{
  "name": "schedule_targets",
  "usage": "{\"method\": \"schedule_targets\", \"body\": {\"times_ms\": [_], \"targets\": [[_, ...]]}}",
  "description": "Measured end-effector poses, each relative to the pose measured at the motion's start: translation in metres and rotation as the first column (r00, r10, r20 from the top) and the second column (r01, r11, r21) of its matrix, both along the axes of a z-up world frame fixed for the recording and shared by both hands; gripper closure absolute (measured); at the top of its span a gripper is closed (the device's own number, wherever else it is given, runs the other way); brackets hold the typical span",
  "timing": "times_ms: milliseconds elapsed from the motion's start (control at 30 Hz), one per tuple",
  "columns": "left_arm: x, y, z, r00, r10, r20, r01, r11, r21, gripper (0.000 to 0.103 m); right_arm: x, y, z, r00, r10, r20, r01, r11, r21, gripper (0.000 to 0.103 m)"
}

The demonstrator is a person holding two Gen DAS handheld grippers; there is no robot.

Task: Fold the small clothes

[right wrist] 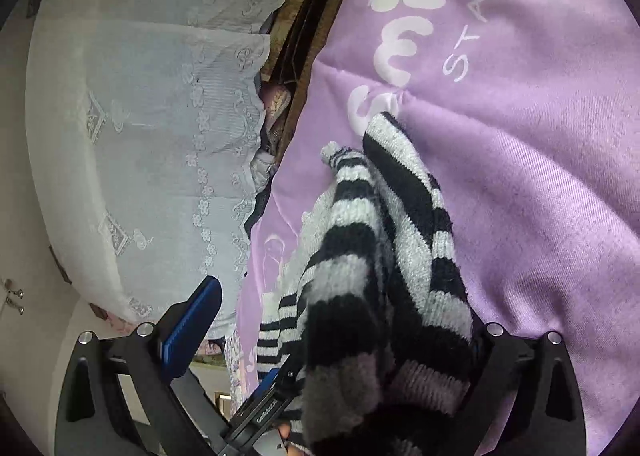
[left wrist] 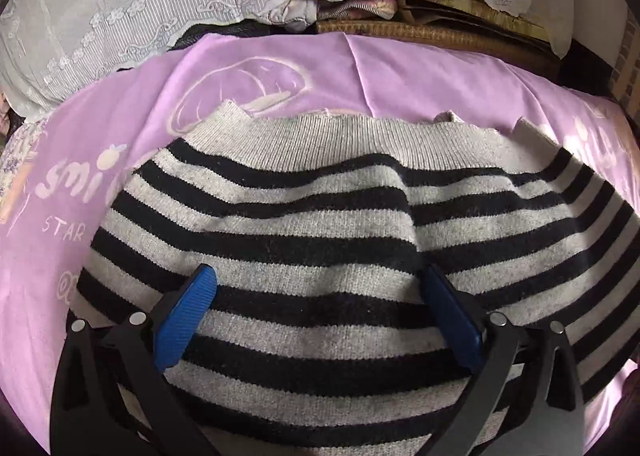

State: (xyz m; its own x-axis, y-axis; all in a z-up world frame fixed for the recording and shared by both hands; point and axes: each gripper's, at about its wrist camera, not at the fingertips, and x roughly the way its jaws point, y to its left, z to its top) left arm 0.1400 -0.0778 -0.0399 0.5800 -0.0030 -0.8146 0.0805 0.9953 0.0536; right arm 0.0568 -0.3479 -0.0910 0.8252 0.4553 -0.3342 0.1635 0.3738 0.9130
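A lilac sheet (left wrist: pixel 420 72) printed with white lettering and cartoon outlines covers the surface where the work happens, and beyond its far edge hangs a white lace curtain (left wrist: pixel 120 16) with a woven brown mat (left wrist: pixel 420 32) and some bunched fabric tucked beneath it. On the sheet lies a black-and-grey striped knit sweater (left wrist: pixel 304 216), spread out with its plain grey ribbed band along the far side and its stripes running left to right. The left gripper (left wrist: pixel 320 296) hovers low over the near part of the sweater with its blue-padded fingers (left wrist: pixel 188 316) spread wide apart, one to the left and one to the right of the middle stripes; nothing sits between them, and whether the tips touch the knit cannot be told. In the right wrist view the scene is turned on its side: the curtain fills the left, the lilac sheet the right. The right gripper (right wrist: pixel 344 320) also has its fingers held well apart, the left blue pad (right wrist: pixel 192 320) standing free in front of the curtain, while a raised fold of the striped sweater (right wrist: pixel 384 264) drapes across the right-hand finger and hides its pad. Whether that fold is pinched or merely lying over the finger cannot be told. Lower in that view, part of the other gripper's blue-edged finger (right wrist: pixel 266 380) shows against the stripes.
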Motion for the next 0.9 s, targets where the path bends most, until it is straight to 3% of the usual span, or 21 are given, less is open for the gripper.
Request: {"method": "schedule_targets", "body": {"times_ms": [133, 200, 367, 433, 600, 733, 900], "targets": [[-0.002, -0.002, -0.001, 1.000, -0.009, 0.013, 0.009, 1.000, 0.018, 0.004, 0.015, 0.005, 0.002, 0.984, -0.117, -0.136, 0.113, 0.993, -0.035, 0.003], [-0.003, -0.002, -0.001, 1.000, -0.013, 0.020, 0.013, 1.000, 0.020, 0.004, 0.022, 0.006, 0.002, 0.982, -0.095, -0.161, 0.088, 0.995, -0.052, 0.003], [-0.005, -0.002, -0.001, 0.999, -0.014, 0.038, 0.013, 1.000, 0.017, 0.004, 0.013, 0.010, 0.002, 0.997, 0.069, -0.031, -0.071, 0.993, -0.098, 0.008], [-0.005, -0.002, -0.001, 0.999, -0.017, 0.038, 0.017, 1.000, 0.018, 0.004, 0.012, 0.014, 0.001, 0.996, 0.073, -0.042, -0.079, 0.985, -0.154, 0.014], [-0.009, -0.002, -0.001, 0.999, -0.022, 0.043, 0.021, 1.000, 0.019, 0.004, 0.008, 0.018, 0.003, 0.998, 0.063, -0.022, -0.066, 0.979, -0.191, 0.012], [-0.010, -0.003, 0.000, 0.999, -0.022, 0.048, 0.021, 0.999, 0.026, 0.004, 0.008, 0.025, 0.005, 0.992, 0.125, 0.006, -0.120, 0.966, -0.230, 0.004], [-0.011, -0.003, 0.000, 0.999, -0.022, 0.049, 0.021, 0.999, 0.025, 0.004, 0.009, 0.029, 0.007, 0.989, 0.147, 0.010, -0.139, 0.953, -0.268, 0.003]]}}
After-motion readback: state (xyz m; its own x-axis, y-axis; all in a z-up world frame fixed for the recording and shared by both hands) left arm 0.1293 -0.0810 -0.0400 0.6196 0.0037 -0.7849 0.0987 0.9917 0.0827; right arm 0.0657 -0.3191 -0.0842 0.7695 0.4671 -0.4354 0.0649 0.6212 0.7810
